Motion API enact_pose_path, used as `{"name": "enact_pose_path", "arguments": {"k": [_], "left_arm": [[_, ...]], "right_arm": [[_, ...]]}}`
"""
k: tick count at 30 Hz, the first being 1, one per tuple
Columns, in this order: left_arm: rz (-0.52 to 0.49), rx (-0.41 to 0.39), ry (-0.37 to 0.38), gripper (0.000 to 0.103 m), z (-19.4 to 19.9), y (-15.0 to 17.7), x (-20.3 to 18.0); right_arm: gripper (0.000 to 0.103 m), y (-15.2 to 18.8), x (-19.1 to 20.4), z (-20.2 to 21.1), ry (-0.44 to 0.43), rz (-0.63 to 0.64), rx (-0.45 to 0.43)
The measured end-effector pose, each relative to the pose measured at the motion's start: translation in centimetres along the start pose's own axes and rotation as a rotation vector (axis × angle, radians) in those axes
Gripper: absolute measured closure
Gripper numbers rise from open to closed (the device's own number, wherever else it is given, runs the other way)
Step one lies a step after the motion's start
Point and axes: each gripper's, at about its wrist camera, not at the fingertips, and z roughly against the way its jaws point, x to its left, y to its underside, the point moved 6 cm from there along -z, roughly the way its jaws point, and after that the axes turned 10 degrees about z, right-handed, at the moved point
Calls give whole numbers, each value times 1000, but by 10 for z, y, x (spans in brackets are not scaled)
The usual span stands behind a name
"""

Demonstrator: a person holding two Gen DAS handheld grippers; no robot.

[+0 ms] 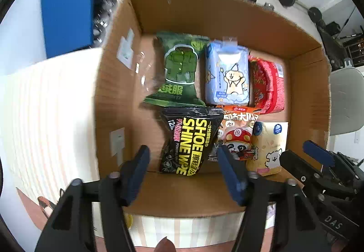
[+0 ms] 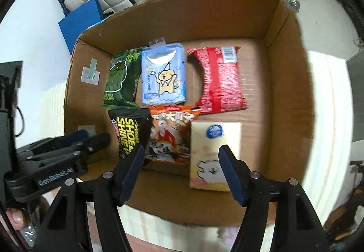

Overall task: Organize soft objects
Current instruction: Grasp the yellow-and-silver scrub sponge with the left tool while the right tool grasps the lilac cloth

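Packs are lying flat in the box (image 1: 204, 13) in two rows: green pack (image 1: 179, 70), blue pack (image 1: 226, 74) and red pack (image 1: 268, 85) toward twelve o'clock, black wipes (image 1: 188, 142), orange pack (image 1: 236, 136) and yellow tissue pack (image 1: 268, 147) toward six. Left tool (image 1: 183, 161) is hanging over the wipes with its fingers apart, pressing on nothing. Right tool (image 2: 182, 161) is hovering between orange pack (image 2: 170, 136) and yellow tissue pack (image 2: 213, 154), likewise apart and empty. Judging by this, both are letting go after placing. Lifting straight up should be keeping the rows tidy; dragging sideways risks shifting soft packs. The box is sitting on a striped surface (image 1: 45, 115).
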Motion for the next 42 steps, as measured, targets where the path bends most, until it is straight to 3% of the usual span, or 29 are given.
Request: {"name": "enact_pose_path", "arguments": {"k": [2, 6, 10, 12, 13, 15, 17, 19, 23, 30, 35, 38, 42], "left_arm": [[0, -39, -5, 41, 11, 4, 0], [1, -118, -19, 41, 33, 18, 2], [15, -161, -14, 41, 51, 31, 7], [23, -179, -6, 40, 60, 36, 11], [26, -187, -3, 31, 61, 39, 11], [27, -231, -30, 12, 68, 47, 15], [25, -267, -55, 11, 74, 53, 17], [25, -284, -54, 1, 79, 62, 18], [37, -325, -47, 1, 93, 71, 21], [39, -383, -32, 1, 116, 87, 23], [45, -390, -41, 1, 122, 97, 33], [60, -339, -50, 1, 109, 108, 53], [75, -251, -158, 1, 68, 124, 98]], "right_arm": [[25, 7, 0, 9, 49, 16, -13], [24, 20, 0, 27, 134, 41, -43], [24, 34, 4, 42, 169, 43, -60], [15, 40, 7, 48, 174, 40, -70], [9, 43, 8, 52, 186, 43, -76], [9, 49, 12, 60, 219, 56, -93], [8, 54, 15, 67, 239, 58, -111], [5, 62, 18, 78, 277, 67, -134], [5, 72, 22, 100, 318, 64, -201], [4, 90, 28, 131, 312, 36, -265], [0, 102, 33, 141, 294, 25, -273], [0, 120, 28, 136, 263, -18, -243], [0, 153, 9, 106, 214, -115, -163]]}}
